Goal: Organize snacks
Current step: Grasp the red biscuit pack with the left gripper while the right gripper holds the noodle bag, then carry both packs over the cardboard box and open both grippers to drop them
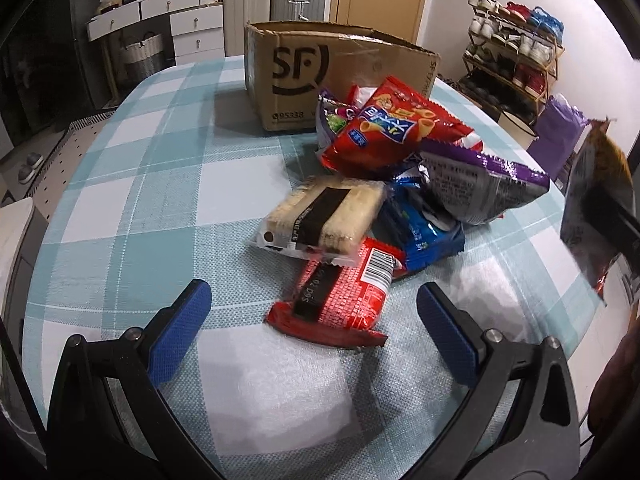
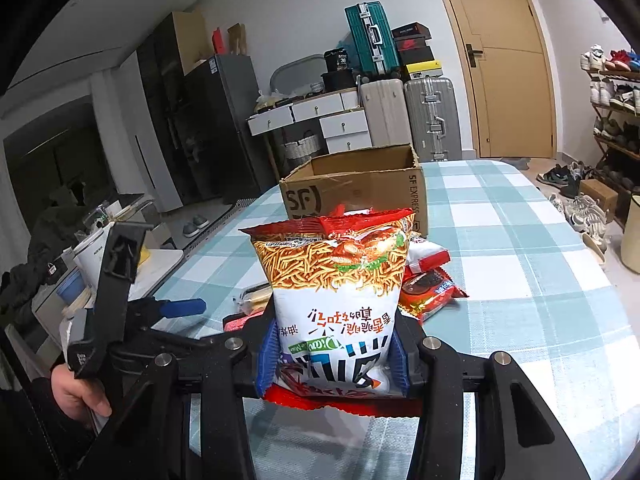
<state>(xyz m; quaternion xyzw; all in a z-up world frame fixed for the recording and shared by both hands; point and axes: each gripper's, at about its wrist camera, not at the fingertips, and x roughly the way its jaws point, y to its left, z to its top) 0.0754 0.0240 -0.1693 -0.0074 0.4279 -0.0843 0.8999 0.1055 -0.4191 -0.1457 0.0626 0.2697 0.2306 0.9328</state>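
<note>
A pile of snack packs lies on the checked tablecloth [image 1: 132, 184]: a red wafer pack [image 1: 340, 300] nearest, a clear cracker pack [image 1: 324, 216], a blue pack [image 1: 424, 236], a purple bag [image 1: 484, 184] and a red chip bag [image 1: 396, 128]. An open cardboard SF box [image 1: 316, 72] stands behind them; it also shows in the right wrist view [image 2: 356, 184]. My left gripper [image 1: 314, 324] is open and empty, just above the wafer pack. My right gripper [image 2: 332, 354] is shut on a white-and-red noodle snack bag [image 2: 336, 292], held upright above the table, also visible at the right edge of the left view [image 1: 596, 208].
A shoe rack [image 1: 516, 52] stands beyond the table on the right. Suitcases [image 2: 428, 116] and a white drawer unit [image 2: 320, 120] stand by the far wall near a wooden door [image 2: 508, 60]. The left gripper's body [image 2: 120, 304] sits left of the held bag.
</note>
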